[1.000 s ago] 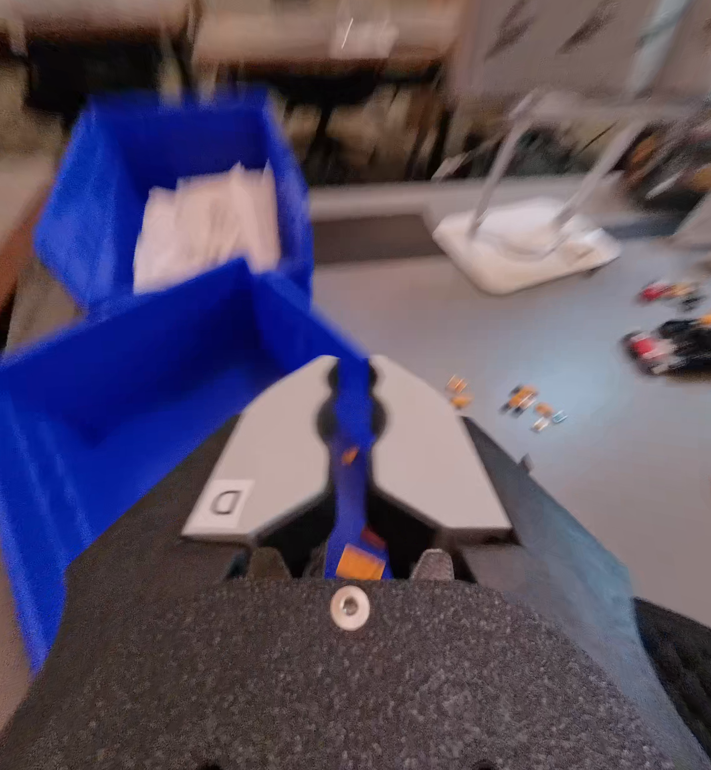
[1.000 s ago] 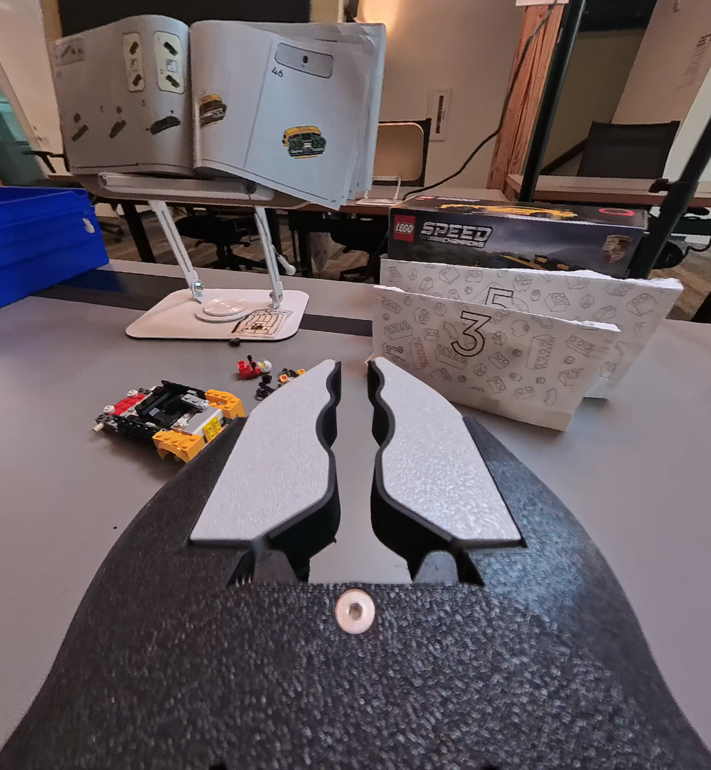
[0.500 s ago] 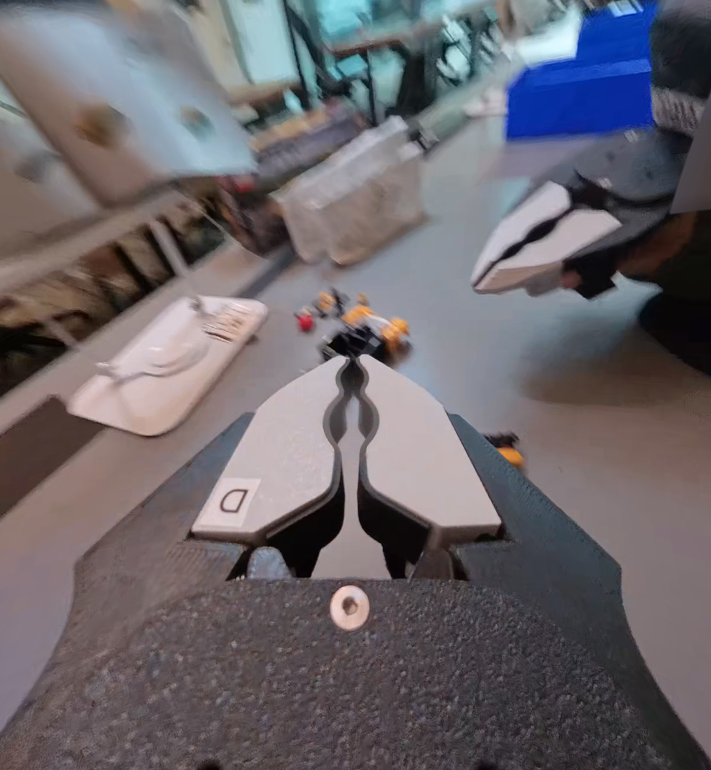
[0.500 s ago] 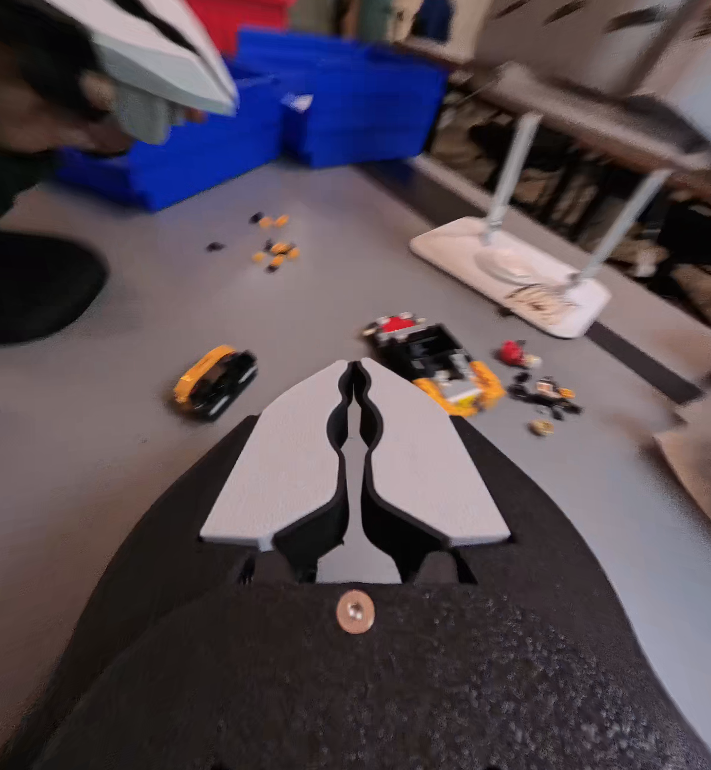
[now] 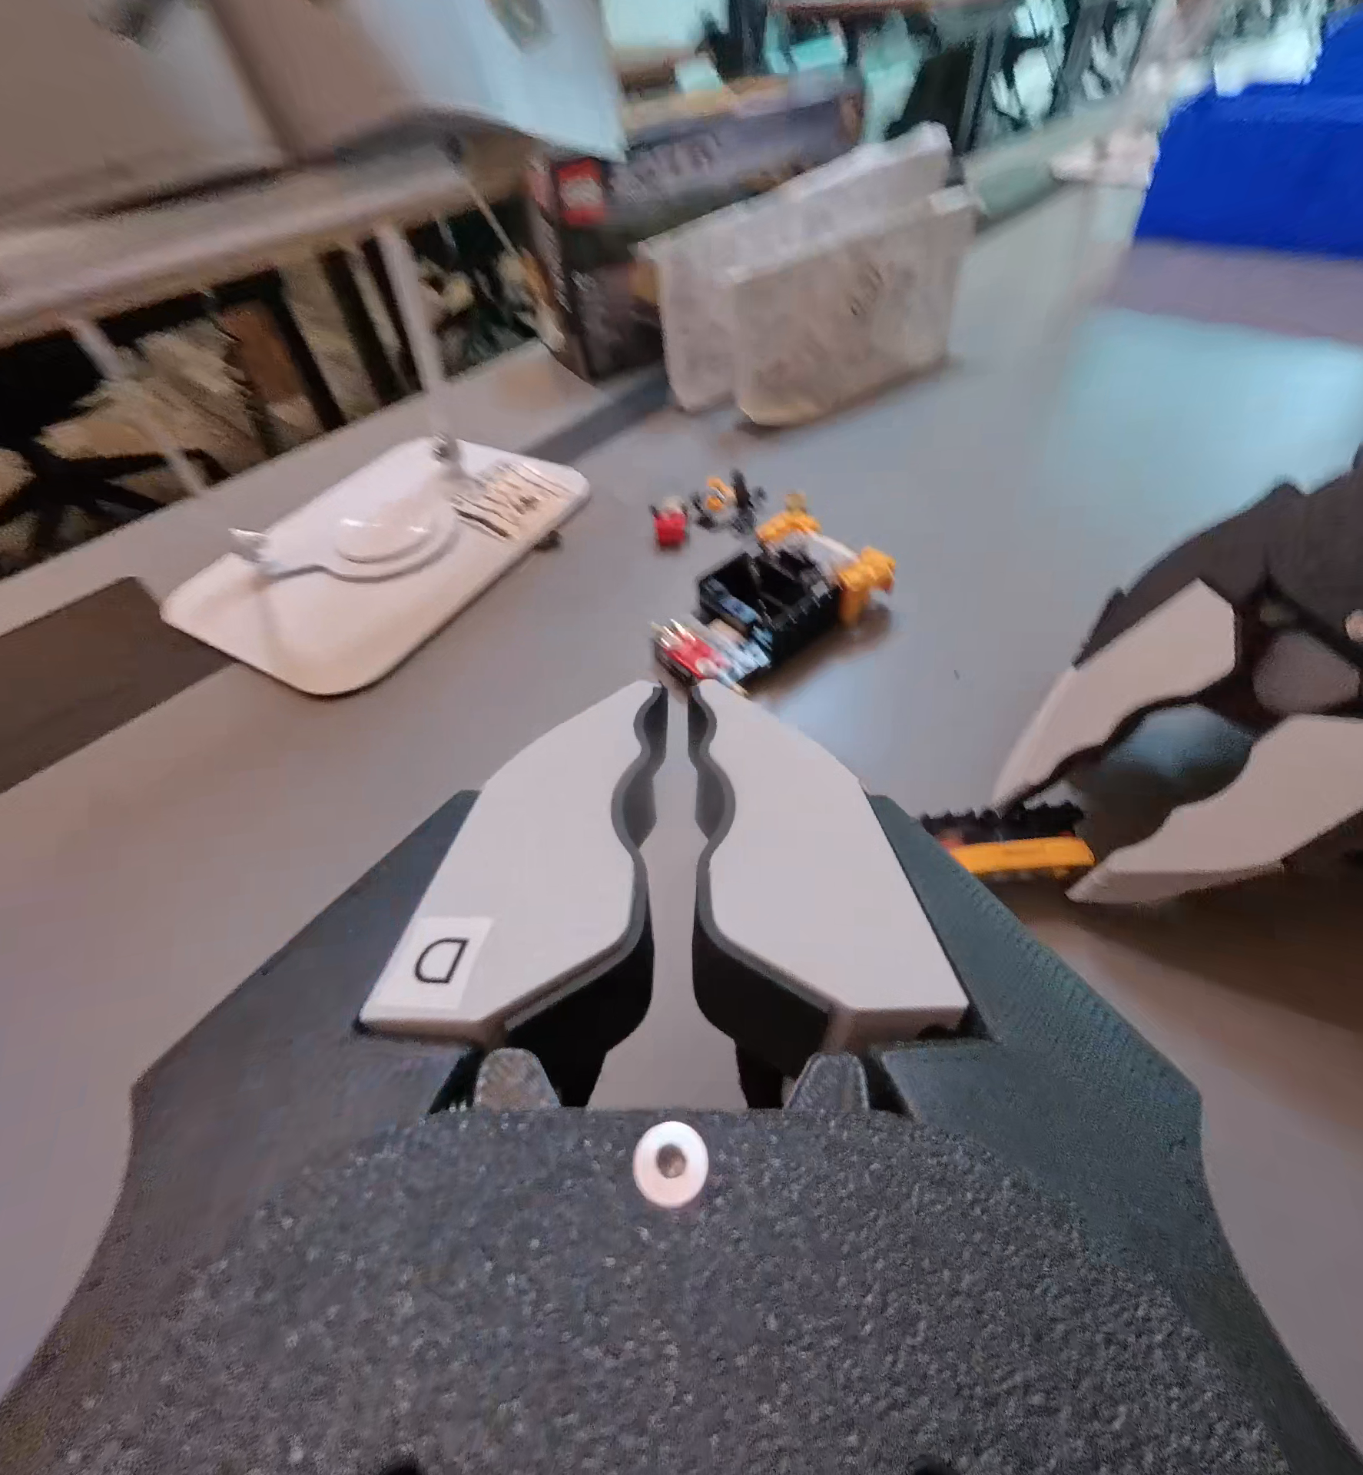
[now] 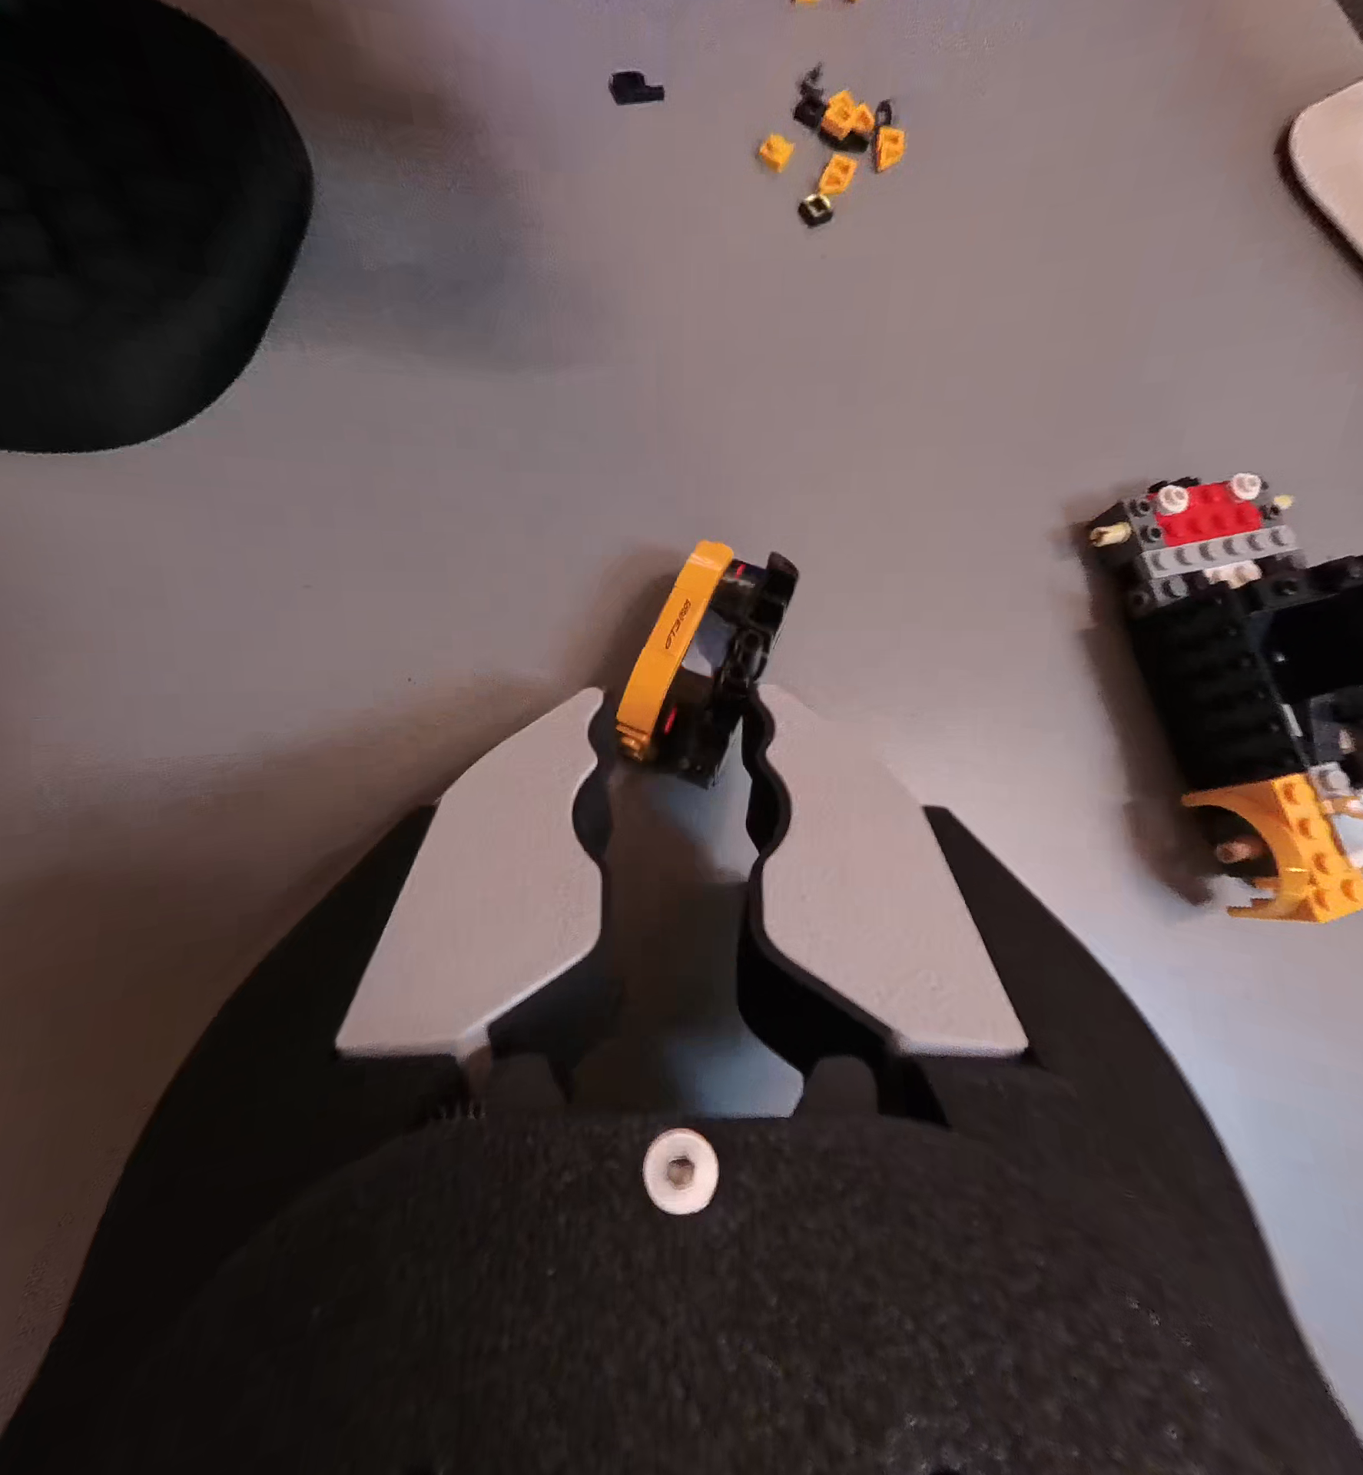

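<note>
Grey table (image 6: 503,415). Resting directly on it: a partly built brick car (image 6: 1253,686), black with red and orange parts; a curved orange-and-black assembly (image 6: 702,654) lying apart from it; a scatter of small orange and black pieces (image 6: 838,144); a white stand base (image 5: 375,575); two patterned paper bags (image 5: 814,311) beside a dark box (image 5: 606,263); a blue bin (image 5: 1293,168).

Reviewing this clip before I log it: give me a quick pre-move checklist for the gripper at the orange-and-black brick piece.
1. Orange-and-black piece between the right gripper's fingers: ok, near end only.
2. Both pads pressing on it: not ok, jaws open with a gap on the orange side.
3. Piece resting on the grey table: ok.
4. Left gripper empty: ok, jaws nearly together, nothing between.
5. Half-built car apart from the right gripper: ok.
6. Loose orange bricks out of the way: ok.
</note>
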A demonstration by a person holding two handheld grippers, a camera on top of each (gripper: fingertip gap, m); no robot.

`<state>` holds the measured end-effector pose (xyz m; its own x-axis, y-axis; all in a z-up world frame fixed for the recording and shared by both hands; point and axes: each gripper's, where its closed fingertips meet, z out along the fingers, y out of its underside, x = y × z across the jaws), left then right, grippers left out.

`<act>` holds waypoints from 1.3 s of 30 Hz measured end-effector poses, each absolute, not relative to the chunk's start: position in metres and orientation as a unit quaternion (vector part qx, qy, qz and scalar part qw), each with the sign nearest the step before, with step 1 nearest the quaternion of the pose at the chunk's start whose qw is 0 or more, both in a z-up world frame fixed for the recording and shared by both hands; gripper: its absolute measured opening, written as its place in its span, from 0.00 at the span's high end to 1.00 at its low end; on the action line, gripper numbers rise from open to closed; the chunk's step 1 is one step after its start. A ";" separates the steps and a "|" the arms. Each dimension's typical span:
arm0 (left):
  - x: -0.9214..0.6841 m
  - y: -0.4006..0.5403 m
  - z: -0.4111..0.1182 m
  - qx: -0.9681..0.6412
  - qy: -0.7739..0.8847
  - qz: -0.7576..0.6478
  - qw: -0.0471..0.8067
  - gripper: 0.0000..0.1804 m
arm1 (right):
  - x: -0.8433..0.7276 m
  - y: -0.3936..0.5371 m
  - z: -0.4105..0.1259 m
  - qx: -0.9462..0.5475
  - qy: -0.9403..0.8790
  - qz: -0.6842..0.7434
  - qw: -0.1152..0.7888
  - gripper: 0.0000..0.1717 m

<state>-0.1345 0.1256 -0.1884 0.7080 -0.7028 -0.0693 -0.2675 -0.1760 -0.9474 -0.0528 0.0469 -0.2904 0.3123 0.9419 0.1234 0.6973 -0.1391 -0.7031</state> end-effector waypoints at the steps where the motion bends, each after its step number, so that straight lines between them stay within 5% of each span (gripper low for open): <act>1: -0.143 0.129 -0.179 -0.735 0.302 -0.203 0.573 0.97 | -0.051 0.049 -0.288 -0.733 -0.557 0.183 0.345 0.83; 8: -0.172 0.127 -0.134 -0.674 0.232 -0.272 0.646 0.88 | -0.042 0.054 -0.240 -0.722 -0.431 0.433 0.326 0.83; 18: -0.070 0.042 -0.176 -0.577 0.497 -0.414 0.499 0.78 | -0.035 0.028 -0.180 -0.585 -0.307 0.725 0.197 0.83; 23: -0.043 0.031 -0.183 -0.557 0.529 -0.400 0.500 0.80 | -0.036 0.021 -0.177 -0.561 -0.259 0.777 0.122 0.83; 29: -0.044 0.040 -0.187 -0.589 0.518 -0.365 0.502 0.87 | -0.037 0.033 -0.180 -0.573 -0.213 0.782 0.121 0.84; 35: -0.048 0.052 -0.212 -0.690 0.453 -0.403 0.396 0.87 | -0.025 0.059 -0.190 -0.641 -0.313 0.624 0.318 0.82; 39: -0.046 0.052 -0.217 -0.716 0.405 -0.449 0.348 0.87 | -0.037 0.049 -0.216 -0.667 -0.445 0.467 0.374 0.78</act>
